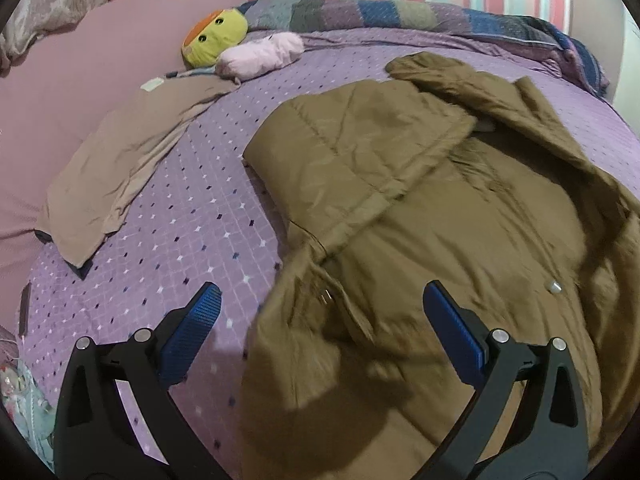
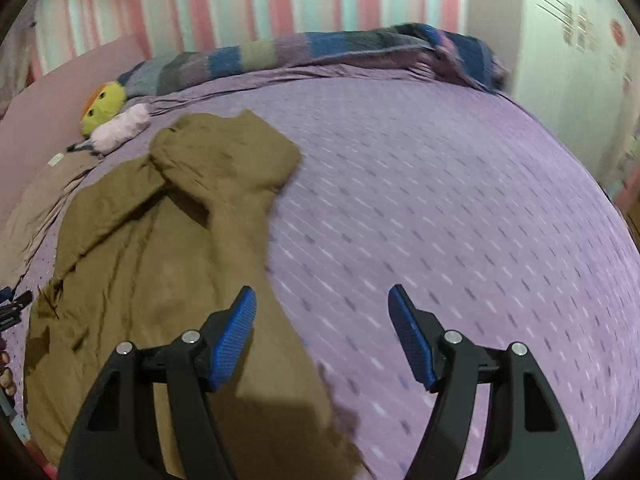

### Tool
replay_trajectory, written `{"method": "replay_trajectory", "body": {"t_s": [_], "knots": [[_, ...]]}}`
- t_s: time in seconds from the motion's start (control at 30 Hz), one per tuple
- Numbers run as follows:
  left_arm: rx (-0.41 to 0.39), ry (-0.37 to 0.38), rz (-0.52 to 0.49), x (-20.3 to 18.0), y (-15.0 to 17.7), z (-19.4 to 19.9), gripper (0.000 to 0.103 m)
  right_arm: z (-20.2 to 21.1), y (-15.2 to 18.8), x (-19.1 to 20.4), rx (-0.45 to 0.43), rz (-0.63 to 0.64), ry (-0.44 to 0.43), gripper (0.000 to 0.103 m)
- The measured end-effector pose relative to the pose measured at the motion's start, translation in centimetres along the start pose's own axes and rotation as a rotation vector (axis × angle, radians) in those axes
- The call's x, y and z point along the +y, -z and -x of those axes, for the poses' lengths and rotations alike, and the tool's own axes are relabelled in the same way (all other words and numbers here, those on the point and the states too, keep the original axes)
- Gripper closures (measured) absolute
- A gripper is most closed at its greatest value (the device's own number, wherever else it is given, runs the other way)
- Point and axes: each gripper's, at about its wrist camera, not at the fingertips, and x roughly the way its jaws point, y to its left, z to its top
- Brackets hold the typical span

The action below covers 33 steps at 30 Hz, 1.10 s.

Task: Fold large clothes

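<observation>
At the bottom of the left wrist frame we are seeing the left tongs [image 1: 320, 304] gaping wide, gripping nothing, over the olive-brown coat [image 1: 420, 208] spreading across center and right on the purple bed [image 1: 180, 248]. In the right wrist frame, the right tongs [image 2: 322, 308] are also standing wide and empty, coat [image 2: 160, 264] lying lower left.

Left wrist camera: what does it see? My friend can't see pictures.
An olive-brown padded coat lies partly folded on a purple patterned bed, below the open left gripper. A tan garment and a yellow-green plush toy lie farther back.
</observation>
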Motion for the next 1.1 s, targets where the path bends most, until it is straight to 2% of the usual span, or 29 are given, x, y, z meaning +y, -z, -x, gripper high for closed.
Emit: {"method": "replay_trajectory", "body": {"t_s": [0.1,0.2,0.27,0.3,0.4,0.5,0.57,0.6,0.63,0.7,0.83,0.9,0.97,1.1], "knots": [[0.044,0.009,0.053,1.2,-1.6,-3.5,0.003,-3.8,-3.1,3.4,0.026,0.041,-0.019,0.033],[0.076,0.004,0.081,1.8,-2.7,-6.4,0.003,-8.2,-6.0,6.7,0.072,0.091,-0.031,0.027],[0.11,-0.005,0.082,1.6,-3.2,-8.4,0.003,-11.3,-7.4,9.0,0.11,0.14,-0.033,0.026],[0.128,-0.007,0.078,1.4,-3.3,-9.1,0.003,-13.2,-8.1,10.2,0.129,0.172,-0.031,0.022],[0.159,-0.025,0.038,0.2,-3.4,-11.2,0.004,-17.5,-8.4,12.1,0.212,0.219,-0.006,0.021],[0.159,-0.036,0.033,-0.3,-4.1,-12.7,0.013,-20.2,-8.1,12.3,0.244,0.224,0.013,0.022],[0.166,-0.022,0.048,-0.3,-4.8,-13.6,0.028,-21.4,-8.0,11.6,0.255,0.207,0.041,0.023],[0.169,-0.017,0.052,-0.3,-5.2,-14.0,0.032,-22.0,-7.8,11.1,0.271,0.193,0.054,0.025],[0.171,-0.019,0.057,-0.2,-5.5,-14.3,0.036,-22.4,-7.8,10.9,0.279,0.186,0.064,0.043],[0.171,-0.013,0.064,-0.1,-5.9,-14.9,0.044,-23.0,-7.6,10.5,0.279,0.179,0.076,0.069],[0.167,-0.012,0.051,-0.2,-6.1,-15.4,0.062,-23.0,-7.4,8.9,0.254,0.165,0.118,0.088],[0.174,-0.011,0.041,-0.4,-6.4,-15.5,0.067,-22.0,-7.4,7.4,0.218,0.146,0.173,0.09],[0.178,-0.009,0.03,-0.6,-6.9,-15.5,0.071,-21.3,-7.2,5.7,0.212,0.095,0.145,0.09],[0.178,0.005,0.017,-2.1,-7.7,-15.2,0.075,-18.9,-6.6,2.8,0.185,0.067,0.182,0.091]]}}
